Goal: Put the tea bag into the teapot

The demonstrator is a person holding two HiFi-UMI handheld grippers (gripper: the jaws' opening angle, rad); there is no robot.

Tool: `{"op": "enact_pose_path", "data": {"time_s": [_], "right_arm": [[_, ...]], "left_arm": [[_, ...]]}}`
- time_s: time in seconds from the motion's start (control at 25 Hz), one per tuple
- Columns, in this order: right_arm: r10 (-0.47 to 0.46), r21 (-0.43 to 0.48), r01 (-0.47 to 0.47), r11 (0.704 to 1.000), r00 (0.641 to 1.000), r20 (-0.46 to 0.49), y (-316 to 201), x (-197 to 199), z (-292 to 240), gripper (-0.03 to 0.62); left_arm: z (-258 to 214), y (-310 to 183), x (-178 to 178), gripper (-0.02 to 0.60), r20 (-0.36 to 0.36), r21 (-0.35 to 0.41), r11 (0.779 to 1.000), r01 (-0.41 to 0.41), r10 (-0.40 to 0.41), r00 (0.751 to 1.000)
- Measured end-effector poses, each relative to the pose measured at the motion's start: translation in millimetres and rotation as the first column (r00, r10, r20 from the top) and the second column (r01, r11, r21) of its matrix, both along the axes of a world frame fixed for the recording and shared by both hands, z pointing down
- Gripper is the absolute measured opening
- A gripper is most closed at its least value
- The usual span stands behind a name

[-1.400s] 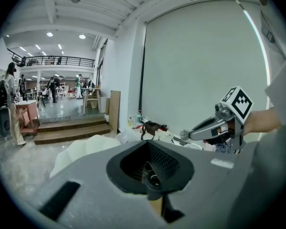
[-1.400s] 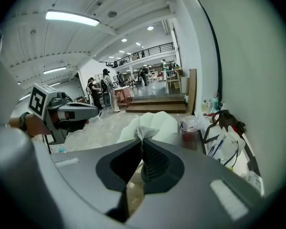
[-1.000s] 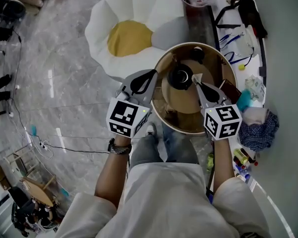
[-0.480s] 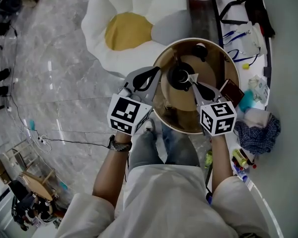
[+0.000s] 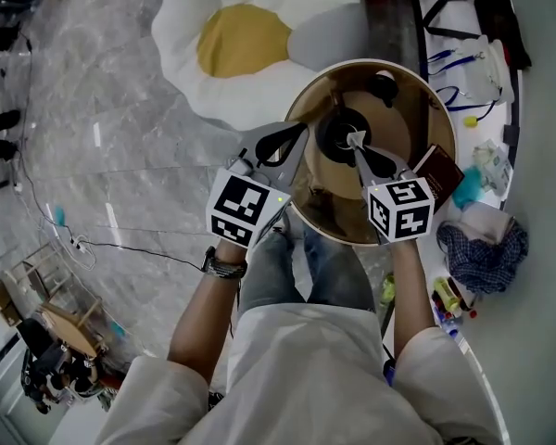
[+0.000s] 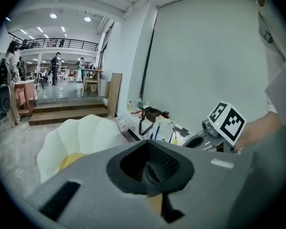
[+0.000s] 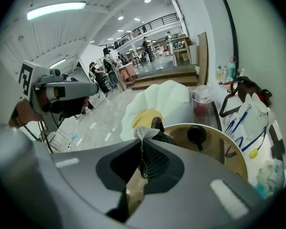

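Right gripper [image 5: 353, 141] clamped on tea bag [image 7: 142, 132], bag right above teapot [image 5: 332, 139] mouth on tray [image 5: 442, 119], left gripper [image 5: 299, 133] closed and empty beside pot; best to centre bag, lower in, then release.

We count two tools, the left tool [image 5: 295, 137] and the right tool [image 5: 356, 146]; one tea bag [image 7: 143, 132]; one teapot [image 5: 334, 135]; one round tray [image 5: 424, 100]; one cushion [image 5: 232, 35].
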State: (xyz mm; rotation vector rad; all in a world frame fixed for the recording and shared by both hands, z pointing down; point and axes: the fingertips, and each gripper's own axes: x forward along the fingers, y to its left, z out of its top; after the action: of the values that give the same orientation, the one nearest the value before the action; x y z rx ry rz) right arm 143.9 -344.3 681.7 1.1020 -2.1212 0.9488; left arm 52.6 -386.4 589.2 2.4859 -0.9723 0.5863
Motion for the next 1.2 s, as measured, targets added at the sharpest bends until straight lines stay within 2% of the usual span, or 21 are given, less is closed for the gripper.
{"op": "enact_pose_path", "data": {"time_s": [0.28, 0.6, 0.76, 1.2], "right_arm": [[-0.027, -0.062, 0.026, 0.998, 1.0, -0.012, -6.8, -3.2, 34.8, 0.011], [-0.085, -0.112, 0.077, 0.991, 0.994, -0.072, -8.4, -7.6, 60.4, 0.011], [-0.083, -0.148, 0.069, 0.987, 0.993, -0.087, -8.8, -8.5, 69.3, 0.012], [-0.142, -0.267, 0.127, 0.955, 0.989, -0.039, 0.6, -20.2, 82.6, 0.012]], "left_arm": [[20.6, 0.4, 7.0, 0.002, 0.008, -0.03, 1.0, -0.009, 0.009, 1.0], [37.1, 5.7, 1.4, 0.002, 0.012, -0.068, 0.998, 0.006, -0.006, 1.0], [41.7, 5.4, -0.2, 0.002, 0.016, -0.075, 0.997, 0.01, -0.009, 1.0], [40.5, 5.0, -1.7, 0.002, -0.014, -0.085, 0.996, 0.029, -0.03, 0.999]]}}
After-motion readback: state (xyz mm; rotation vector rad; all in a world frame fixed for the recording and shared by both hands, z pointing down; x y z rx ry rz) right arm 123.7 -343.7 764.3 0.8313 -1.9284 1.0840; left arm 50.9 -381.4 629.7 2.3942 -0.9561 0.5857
